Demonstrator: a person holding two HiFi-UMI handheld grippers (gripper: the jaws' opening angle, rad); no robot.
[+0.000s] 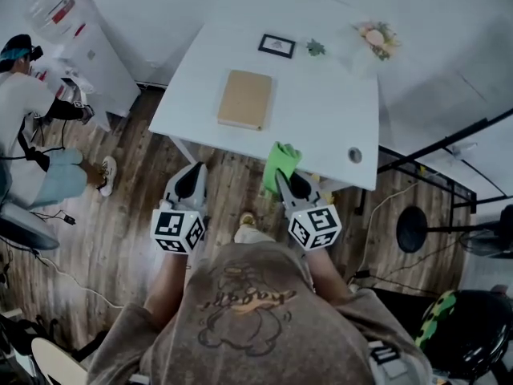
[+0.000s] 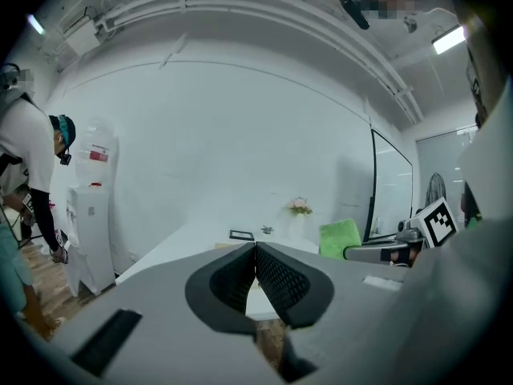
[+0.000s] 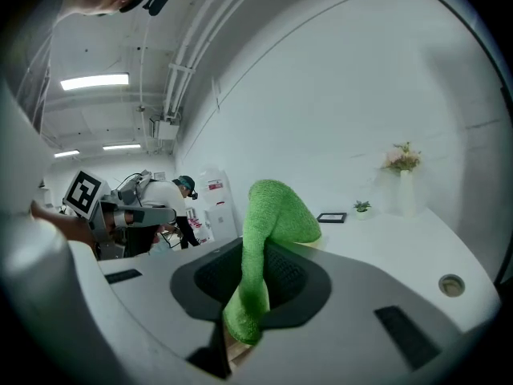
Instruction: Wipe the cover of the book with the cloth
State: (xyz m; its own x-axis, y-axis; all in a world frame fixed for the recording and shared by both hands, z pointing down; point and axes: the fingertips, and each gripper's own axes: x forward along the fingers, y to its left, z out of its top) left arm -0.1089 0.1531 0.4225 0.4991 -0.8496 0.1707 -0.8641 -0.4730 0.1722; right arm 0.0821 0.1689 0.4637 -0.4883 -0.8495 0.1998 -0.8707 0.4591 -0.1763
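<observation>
A tan book [image 1: 246,99] lies flat on the white table [image 1: 321,127], near its left front part. My right gripper [image 1: 282,176] is shut on a green cloth [image 1: 280,165], held at the table's front edge, to the right of the book. In the right gripper view the cloth [image 3: 268,239] stands up between the jaws and droops below them. My left gripper [image 1: 195,175] hangs over the floor in front of the table, shut with nothing in it. In the left gripper view its jaws meet at the tip [image 2: 256,247]; the green cloth [image 2: 340,237] shows to the right.
A small framed picture [image 1: 276,46], a little plant [image 1: 316,47] and a vase of flowers [image 1: 374,35] stand along the table's far side. A round cable hole [image 1: 355,155] is near the right front corner. A person [image 1: 32,127] sits at the left by a water dispenser [image 1: 80,38].
</observation>
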